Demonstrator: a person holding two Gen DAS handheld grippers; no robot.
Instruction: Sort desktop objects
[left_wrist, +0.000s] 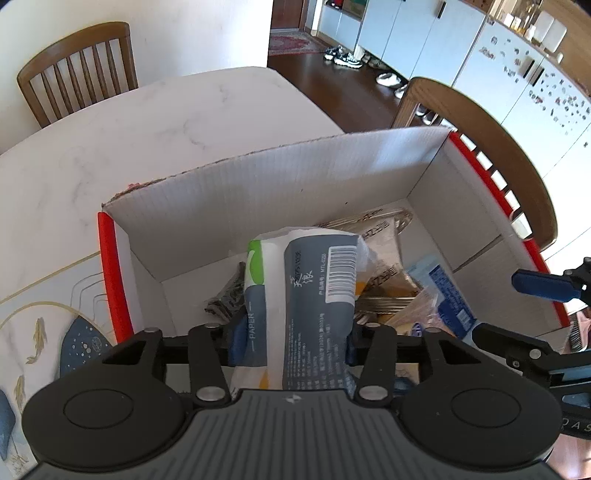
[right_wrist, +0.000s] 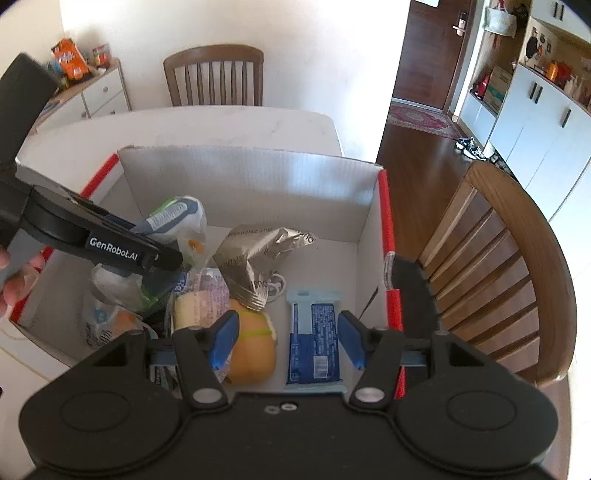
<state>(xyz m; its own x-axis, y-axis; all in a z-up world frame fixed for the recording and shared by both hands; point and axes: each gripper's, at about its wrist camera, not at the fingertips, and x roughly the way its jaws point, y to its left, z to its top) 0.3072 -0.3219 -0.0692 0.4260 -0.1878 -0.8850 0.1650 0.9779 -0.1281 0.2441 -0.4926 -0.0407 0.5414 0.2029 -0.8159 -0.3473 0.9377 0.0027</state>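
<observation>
The left claw points steeply down into an open white cardboard box with red edges that sits on the white marble tabletop. Between its blue pads stands a grey-and-white tissue pack with a barcode and the word PAPER on its wrapper. The pack fills the gap from pad to pad, but whether the pads still press on it cannot be told. From the right wrist view the same pack pokes out beyond the left claw, tilted over the left part of the box, and fingers of the person's hand show at the frame's left edge.

The right claw hangs over the near right part of the box with its blue pads well apart and nothing pressed between them. Directly below that gap, on the box floor, lies a flat blue-and-white wrapped bar. Just left of it, under the left pad, sits a yellow bun-shaped item. Ahead of the claw lies a crumpled silver snack bag, and to the left of that a pale sachet with pink print.

A wooden chair stands to the right of the box, and another at the far side of the tabletop.
</observation>
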